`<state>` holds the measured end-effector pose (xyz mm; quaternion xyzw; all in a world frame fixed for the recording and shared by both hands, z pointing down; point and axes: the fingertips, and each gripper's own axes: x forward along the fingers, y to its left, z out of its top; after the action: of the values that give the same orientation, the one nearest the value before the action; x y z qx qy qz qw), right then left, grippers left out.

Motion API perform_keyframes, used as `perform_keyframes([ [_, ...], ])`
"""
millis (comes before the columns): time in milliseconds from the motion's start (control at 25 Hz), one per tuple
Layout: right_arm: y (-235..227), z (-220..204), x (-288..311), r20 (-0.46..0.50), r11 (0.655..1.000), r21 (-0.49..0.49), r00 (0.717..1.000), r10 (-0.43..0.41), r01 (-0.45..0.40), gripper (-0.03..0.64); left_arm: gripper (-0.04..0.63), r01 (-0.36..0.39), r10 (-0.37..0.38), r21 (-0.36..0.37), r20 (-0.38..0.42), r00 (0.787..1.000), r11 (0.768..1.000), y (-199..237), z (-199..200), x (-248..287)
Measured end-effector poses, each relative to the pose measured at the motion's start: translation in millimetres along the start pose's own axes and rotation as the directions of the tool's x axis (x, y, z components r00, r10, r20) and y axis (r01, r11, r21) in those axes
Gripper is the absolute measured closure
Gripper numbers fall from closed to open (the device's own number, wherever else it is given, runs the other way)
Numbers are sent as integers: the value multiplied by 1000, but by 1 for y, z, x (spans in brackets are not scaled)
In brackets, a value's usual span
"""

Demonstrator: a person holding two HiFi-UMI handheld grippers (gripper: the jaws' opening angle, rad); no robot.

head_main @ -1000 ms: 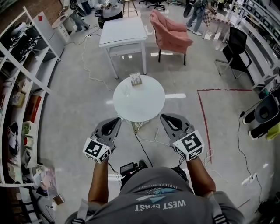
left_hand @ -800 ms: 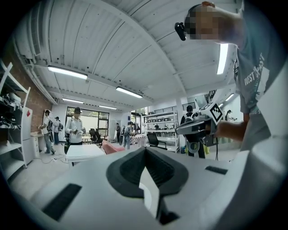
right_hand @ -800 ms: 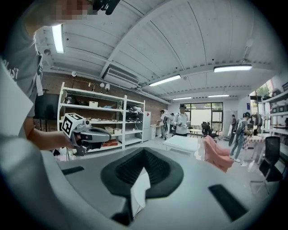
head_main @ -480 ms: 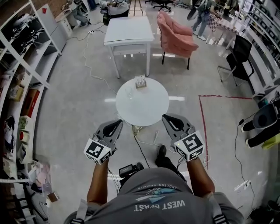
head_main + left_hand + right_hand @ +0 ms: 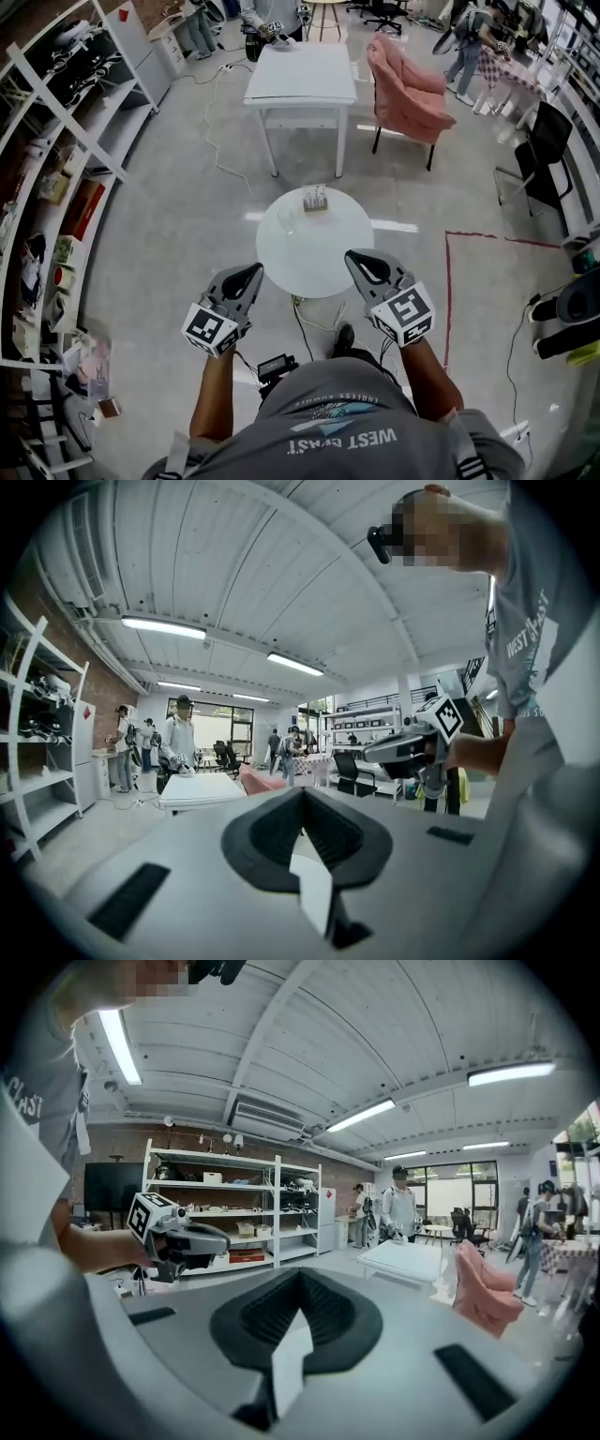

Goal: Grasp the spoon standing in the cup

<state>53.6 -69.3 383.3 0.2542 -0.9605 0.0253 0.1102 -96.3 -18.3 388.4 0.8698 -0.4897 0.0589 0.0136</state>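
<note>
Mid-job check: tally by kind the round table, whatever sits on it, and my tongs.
Round table: 1
Clear cup: 1
Small holder: 1
Tongs: 2 (left tongs, right tongs)
Total: 5

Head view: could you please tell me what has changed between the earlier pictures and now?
The person has walked forward, so the round white table lies closer; its near edge now shows between the tips of the left gripper and right gripper. Nothing was taken hold of or let go. Both grippers stay shut, empty and side by side; the clear cup and small holder stand where they were on the table.
</note>
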Motion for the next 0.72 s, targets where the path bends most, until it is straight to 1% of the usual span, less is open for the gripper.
perform_keyframes([
  [160, -22, 3, 14, -8, 999, -9, 999, 53, -53, 618, 592, -41, 41, -4, -7, 999, 999, 6, 2, 19],
  [440, -40, 4, 41, 5, 991, -4, 991, 132, -132, 618, 592, -112, 112, -10, -38, 993, 994, 15, 1, 30],
  [600, -46, 0, 55, -1, 988, 0, 988, 155, -155, 618, 592, -141, 140, -15, -45, 989, 990, 22, -3, 33],
  [720, -50, -3, 60, -11, 987, 10, 987, 159, -159, 618, 591, -137, 137, -11, -50, 989, 990, 23, -3, 36],
])
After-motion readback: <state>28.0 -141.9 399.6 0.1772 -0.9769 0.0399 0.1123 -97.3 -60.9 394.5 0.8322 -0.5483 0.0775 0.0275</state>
